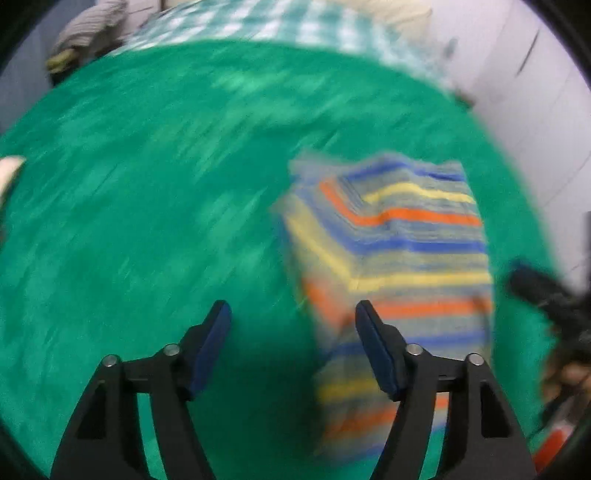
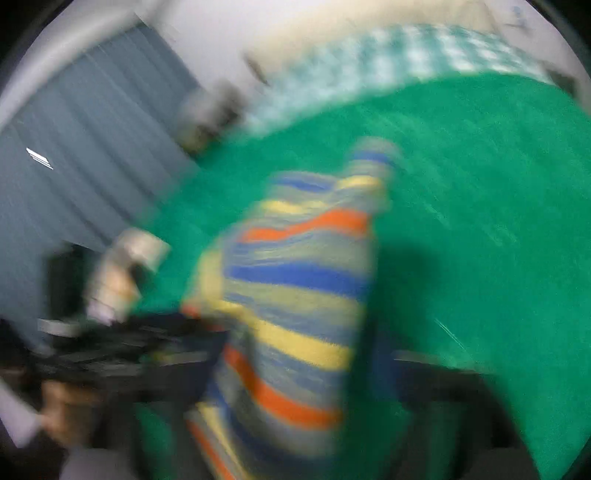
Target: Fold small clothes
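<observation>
Striped garment [image 1: 399, 254] lay folded on the green cloth [image 1: 147, 184]. Left gripper [image 1: 293, 314] hovered low beside it, jaws apart, empty. Right gripper's jaws: too blurred, cannot tell.

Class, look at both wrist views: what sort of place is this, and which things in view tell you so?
Probably a bedroom or similar home room. A green blanket covers a bed-like surface with a checked sheet beyond it, grey curtains hang at one side, and a striped garment lies on the blanket for folding.

A green cloth [image 1: 147, 184] covers the surface. On it, right of centre, lies a striped garment [image 1: 399, 251] in blue, yellow and orange. A teal checked cloth [image 1: 258, 22] lies at the far edge.
</observation>
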